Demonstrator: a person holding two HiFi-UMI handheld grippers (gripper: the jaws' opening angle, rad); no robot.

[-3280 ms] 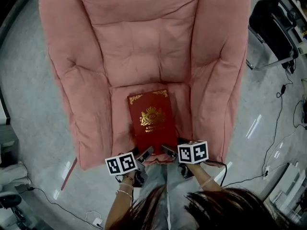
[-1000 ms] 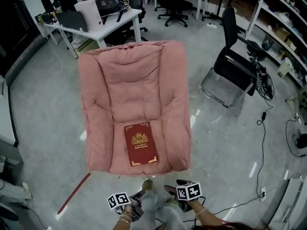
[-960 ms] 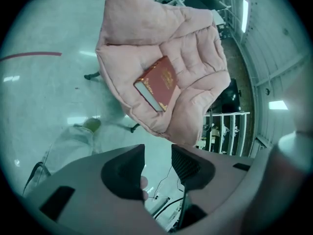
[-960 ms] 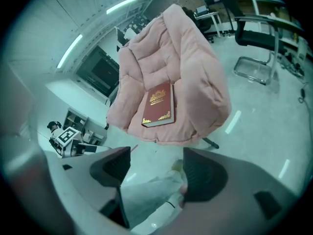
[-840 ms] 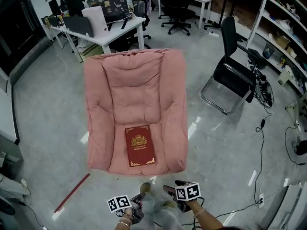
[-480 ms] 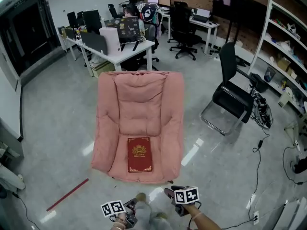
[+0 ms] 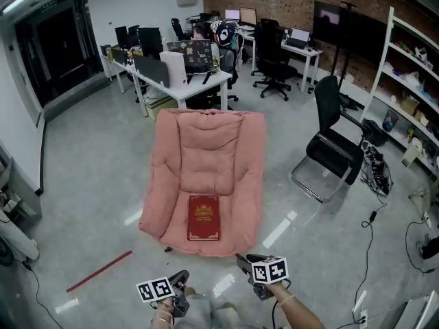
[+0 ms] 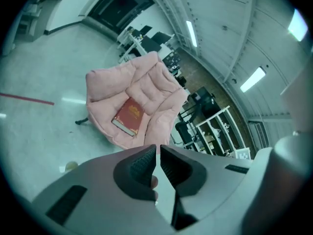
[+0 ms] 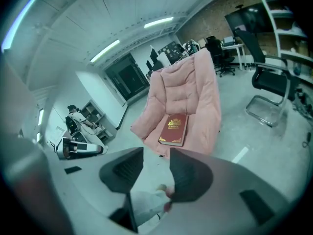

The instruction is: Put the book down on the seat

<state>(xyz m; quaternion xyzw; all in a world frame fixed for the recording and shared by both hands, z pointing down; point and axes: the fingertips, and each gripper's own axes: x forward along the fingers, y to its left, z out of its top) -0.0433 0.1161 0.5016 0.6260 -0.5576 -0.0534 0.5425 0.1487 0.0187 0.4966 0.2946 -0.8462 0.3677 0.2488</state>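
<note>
A dark red book point(image 7: 204, 218) with gold cover ornament lies flat, face up, on the front seat cushion of the pink armchair point(image 7: 206, 149).

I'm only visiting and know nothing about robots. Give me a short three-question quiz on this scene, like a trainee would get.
1. Where does the red book lie? A: on the floor. B: on the pink armchair's seat. C: on a desk.
2. True or false: the right gripper grips the book.
3. Fill in: in the head view, the black office chair stands to the armchair's ____.
Key: 1 B. 2 False: its jaws, just now closing, stand apart with nothing between them. 3 right.
</note>
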